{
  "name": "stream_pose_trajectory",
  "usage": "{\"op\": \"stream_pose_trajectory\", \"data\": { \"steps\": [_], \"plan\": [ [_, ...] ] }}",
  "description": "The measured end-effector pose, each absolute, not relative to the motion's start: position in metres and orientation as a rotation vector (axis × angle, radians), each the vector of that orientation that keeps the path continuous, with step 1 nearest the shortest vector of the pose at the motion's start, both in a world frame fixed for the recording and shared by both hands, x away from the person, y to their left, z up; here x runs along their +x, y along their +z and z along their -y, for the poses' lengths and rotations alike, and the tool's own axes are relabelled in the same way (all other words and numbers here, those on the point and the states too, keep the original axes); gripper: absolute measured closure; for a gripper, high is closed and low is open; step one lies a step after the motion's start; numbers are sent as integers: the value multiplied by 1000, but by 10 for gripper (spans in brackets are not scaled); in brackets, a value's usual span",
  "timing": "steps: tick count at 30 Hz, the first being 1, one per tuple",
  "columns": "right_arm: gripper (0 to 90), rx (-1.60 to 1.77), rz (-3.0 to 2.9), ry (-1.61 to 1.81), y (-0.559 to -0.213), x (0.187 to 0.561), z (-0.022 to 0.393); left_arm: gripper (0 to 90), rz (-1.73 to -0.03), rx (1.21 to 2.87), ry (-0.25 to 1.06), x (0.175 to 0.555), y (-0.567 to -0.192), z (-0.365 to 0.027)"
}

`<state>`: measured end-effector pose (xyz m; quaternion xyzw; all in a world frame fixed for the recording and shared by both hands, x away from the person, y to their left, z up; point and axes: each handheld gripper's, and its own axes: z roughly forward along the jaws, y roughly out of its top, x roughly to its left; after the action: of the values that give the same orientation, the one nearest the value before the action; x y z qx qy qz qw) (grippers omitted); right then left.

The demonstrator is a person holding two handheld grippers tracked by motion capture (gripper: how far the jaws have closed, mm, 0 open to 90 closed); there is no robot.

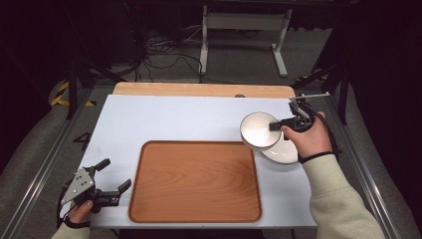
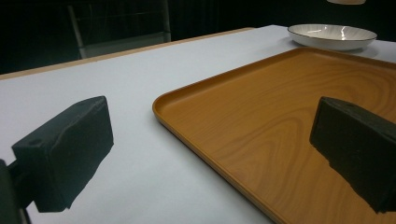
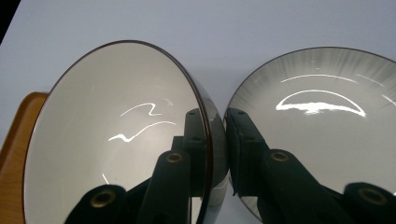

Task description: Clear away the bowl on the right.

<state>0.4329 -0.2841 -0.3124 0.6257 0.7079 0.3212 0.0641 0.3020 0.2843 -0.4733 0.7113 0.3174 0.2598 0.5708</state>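
in the high view, the right gripper (image 1: 275, 126) had its jaws clamped on the rim of a white bowl (image 1: 259, 130), one jaw inside and one outside, which let it carry the bowl by its edge alone. the bowl hung lifted and tilted, overlapping a shallow white plate (image 1: 282, 152) that lay flat on the pale table (image 1: 164, 117) just right of the wooden tray (image 1: 195, 181). its near edge reached over the tray's far right corner, so it looked bound for the tray, which lay bare. the left gripper (image 1: 113, 178) rested low at the table's near left corner, jaws apart and holding nothing, kept well out of the way.

in the left gripper view, the two black jaws stood wide apart at either edge with table and tray between them. the tray (image 2: 280, 130) ran off to the right, and the plate (image 2: 332, 36) sat just beyond its far rim, apart from it.

in the right gripper view, the jaws pinched the bowl's dark-edged rim, with the left finger (image 3: 194, 135) pressed inside the bowl (image 3: 116, 140) and the right finger (image 3: 243, 140) against its outer wall. the bowl was tipped on edge, probably from being gripped at one side. the plate (image 3: 322, 102) lay below and to the right, and a corner of the tray (image 3: 18, 135) showed at the left.
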Motion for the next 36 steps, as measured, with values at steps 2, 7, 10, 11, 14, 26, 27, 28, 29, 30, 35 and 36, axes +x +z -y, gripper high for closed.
{"op": "stream_pose_trajectory", "data": {
  "steps": [2,7,10,11,14,26,27,28,29,30,35,36],
  "plan": [
    [791,1879,-2157,975,-312,431,276,3,-745,1669,610,302,-473,-284],
    [790,1841,-2211,1003,-308,422,256,3,-745,1670,610,302,-473,-284],
    [790,1821,-2235,1034,-305,416,245,3,-745,1670,610,302,-473,-284],
    [790,1814,-2244,1041,-304,415,242,3,-744,1669,610,302,-473,-284],
    [789,1786,-2277,1060,-302,408,229,3,-747,1668,610,302,-473,-284],
    [783,1693,-2421,1100,-298,392,187,3,-743,1671,610,302,-473,-284],
    [783,1690,-2432,1104,-298,391,183,3,-743,1671,610,302,-473,-284],
    [783,1688,-2442,1106,-299,390,180,3,-742,1671,610,302,-473,-284],
    [783,1680,-2454,1109,-299,389,177,3,-742,1672,610,302,-473,-284],
    [783,1672,-2466,1112,-300,387,174,3,-743,1667,612,302,-473,-284],
    [780,1635,-2519,1129,-301,382,159,2,-742,1671,610,302,-473,-284],
    [780,1632,-2530,1135,-301,381,156,3,-744,1671,609,302,-473,-284]
  ]
}}
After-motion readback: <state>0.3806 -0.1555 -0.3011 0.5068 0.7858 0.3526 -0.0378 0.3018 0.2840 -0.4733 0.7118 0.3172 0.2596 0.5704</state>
